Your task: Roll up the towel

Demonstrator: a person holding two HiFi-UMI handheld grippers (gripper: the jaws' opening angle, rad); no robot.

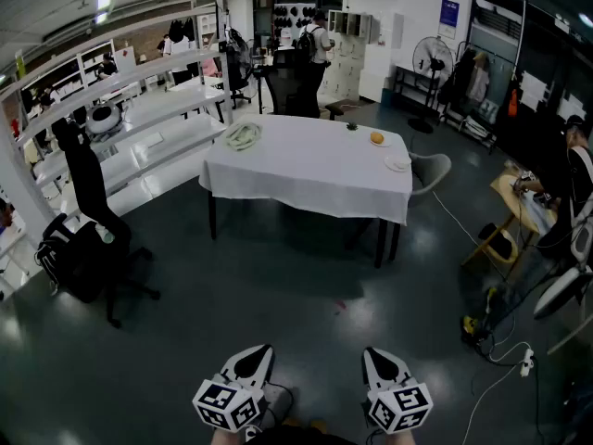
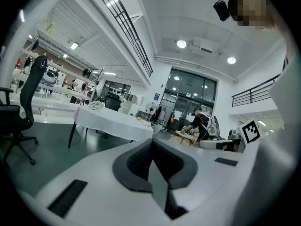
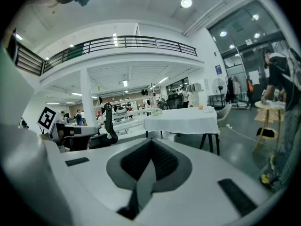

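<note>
Well short of the work, nothing yet in hand

Nearest to me, the person held the left gripper [image 1: 260, 350] and the right gripper [image 1: 374, 351] side by side, low in front of the body, pointing roughly level towards the table [image 1: 306, 174]. Each pair of jaws was pressed fully together with nothing between them. I took that for a carrying posture, since nothing lay within reach to grip. Ahead of them stretched dark, shiny floor [image 1: 278, 295], with a black office chair [image 1: 88, 235] off to the left. Out at the right edge, another person [image 1: 574, 170] bent over a small round table [image 1: 521, 197].

Farther on stood the main table, draped in white to well down its sides. The towel [image 1: 243, 135] lay on its far left corner in a loose, pale heap, neither flat nor rolled. I judged the task not yet begun, and that the heap would want spreading first. Well apart from it, towards the right end, sat a small orange thing [image 1: 376, 138] and a little white dish [image 1: 397, 163], leaving the middle of the tabletop free as working room. A grey chair [image 1: 432, 169] stood at the table's right end. Beyond, a standing fan [image 1: 432, 63] and someone on their feet [image 1: 316, 40] were near the far wall.
</note>
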